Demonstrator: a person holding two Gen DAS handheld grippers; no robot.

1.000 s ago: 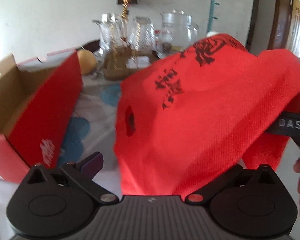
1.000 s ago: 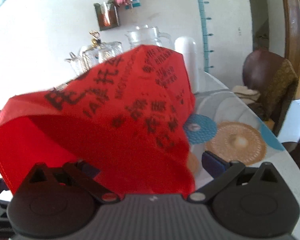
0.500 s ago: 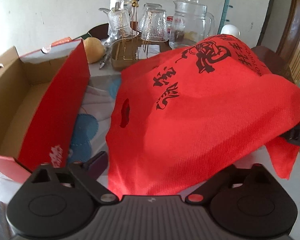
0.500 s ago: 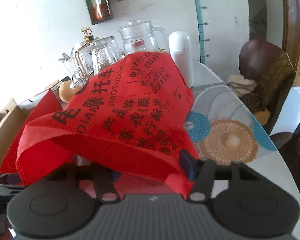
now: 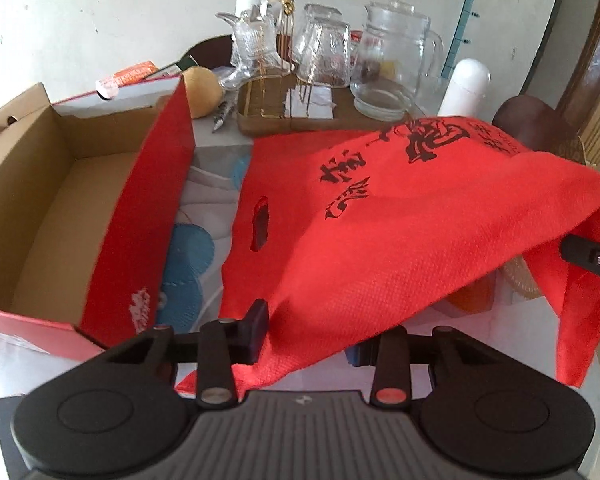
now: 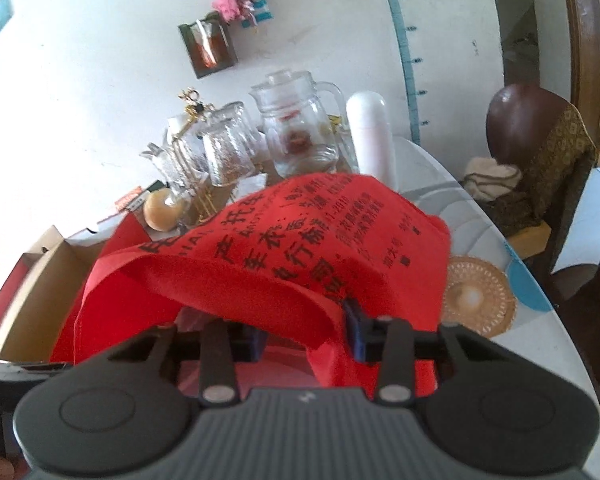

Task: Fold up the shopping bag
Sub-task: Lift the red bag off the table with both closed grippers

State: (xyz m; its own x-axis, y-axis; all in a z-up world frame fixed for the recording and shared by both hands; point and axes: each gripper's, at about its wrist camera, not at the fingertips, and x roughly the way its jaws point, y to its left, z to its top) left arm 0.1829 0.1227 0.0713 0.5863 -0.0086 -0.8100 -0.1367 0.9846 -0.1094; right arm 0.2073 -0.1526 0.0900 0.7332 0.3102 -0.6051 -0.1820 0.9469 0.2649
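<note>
The red shopping bag (image 5: 400, 248) with black print hangs lifted over the table, its hand hole (image 5: 260, 224) facing the left wrist view. My left gripper (image 5: 308, 342) has the bag's near edge between its jaws, which are closing. One finger (image 5: 256, 330) shows and the other is under the fabric. My right gripper (image 6: 306, 334) is also closing, with a folded red edge of the bag (image 6: 300, 256) draped across and between its fingers. In the left wrist view the right gripper (image 5: 592, 258) sits at the bag's raised right corner.
An open cardboard box (image 5: 60, 208) with red outer walls stands at the left. Behind the bag are a wooden tray (image 5: 260, 120) with glasses, a glass jug (image 5: 392, 68), a white flask (image 5: 466, 88) and a round fruit (image 5: 204, 92). A chair (image 6: 532, 168) stands at the table's right edge.
Both grippers' jaws have narrowed from wide open around the bag's edge. Both hands have risen, and the bag has lifted with them, uncovering the tray and glassware behind.
</note>
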